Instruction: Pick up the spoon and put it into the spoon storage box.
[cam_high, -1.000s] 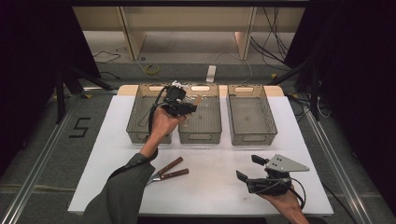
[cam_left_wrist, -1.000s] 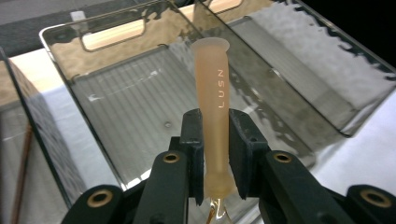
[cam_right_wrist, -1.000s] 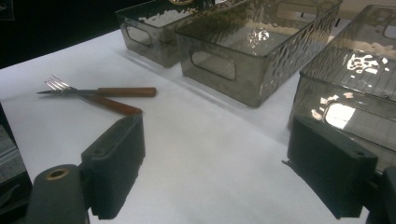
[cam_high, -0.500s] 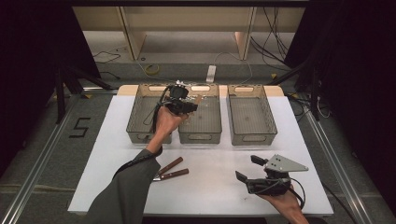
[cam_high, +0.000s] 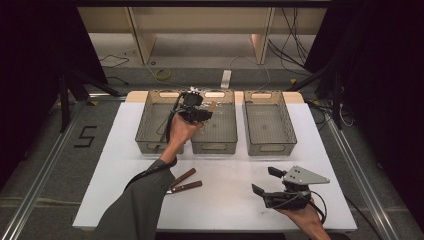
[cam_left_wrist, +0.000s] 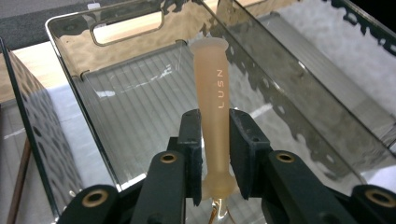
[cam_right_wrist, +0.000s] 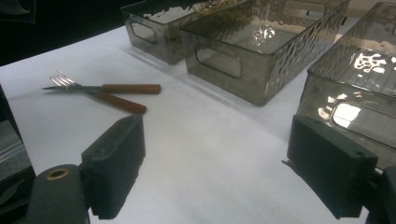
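Left gripper (cam_left_wrist: 215, 154): we see its jaws, just easing apart, flank a tan wooden handle (cam_left_wrist: 213, 112) over the middle bin (cam_high: 215, 147).
Right gripper (cam_high: 265, 181): we see it gaping, empty, over the table (cam_high: 225, 200).

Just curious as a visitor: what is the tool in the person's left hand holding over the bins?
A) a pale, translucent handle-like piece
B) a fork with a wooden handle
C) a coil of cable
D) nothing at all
A: in the left gripper view, the left tool has its jaws on either side of a pale handle-like piece above the middle bin.
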